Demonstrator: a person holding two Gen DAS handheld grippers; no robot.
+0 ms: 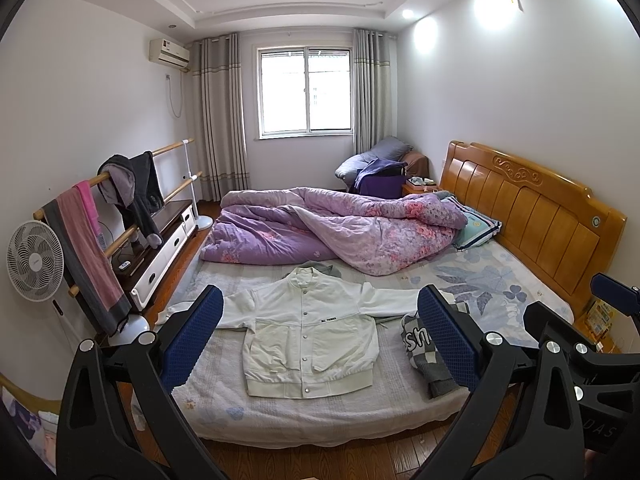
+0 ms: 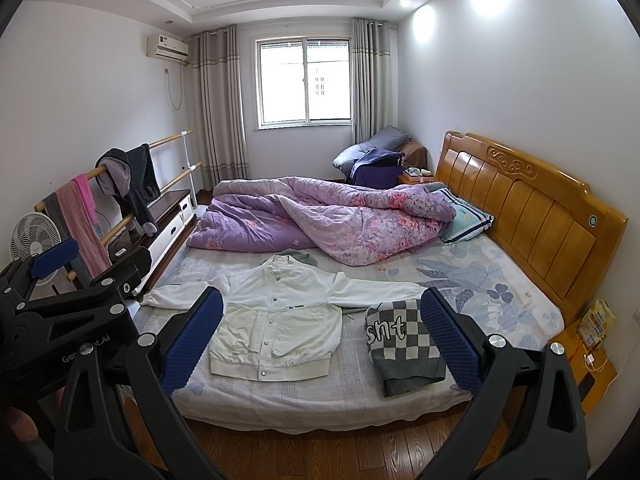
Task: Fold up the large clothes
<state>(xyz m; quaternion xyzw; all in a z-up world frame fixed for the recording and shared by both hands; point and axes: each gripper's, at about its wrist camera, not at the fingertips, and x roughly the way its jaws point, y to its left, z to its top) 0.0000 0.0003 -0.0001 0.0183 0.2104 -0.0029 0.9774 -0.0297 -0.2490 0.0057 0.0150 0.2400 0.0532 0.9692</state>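
Note:
A white snap-button jacket (image 1: 310, 334) (image 2: 276, 328) lies flat, front up, on the near half of the bed (image 1: 304, 412), both sleeves spread sideways. To its right sits a folded grey-and-white checked sweater (image 1: 424, 354) (image 2: 404, 344). My left gripper (image 1: 320, 330) hangs open above the floor in front of the bed, holding nothing. My right gripper (image 2: 320, 330) is likewise open and empty, well short of the clothes. The left gripper's body (image 2: 68, 304) shows at the left of the right wrist view.
A crumpled purple floral quilt (image 1: 336, 232) fills the far half of the bed, with a pillow (image 1: 476, 226) by the wooden headboard (image 1: 536, 216). A rail with hanging clothes (image 1: 120, 204), a fan (image 1: 36, 260) and a low cabinet (image 1: 160, 248) line the left wall. Wooden floor (image 2: 320, 452) lies below.

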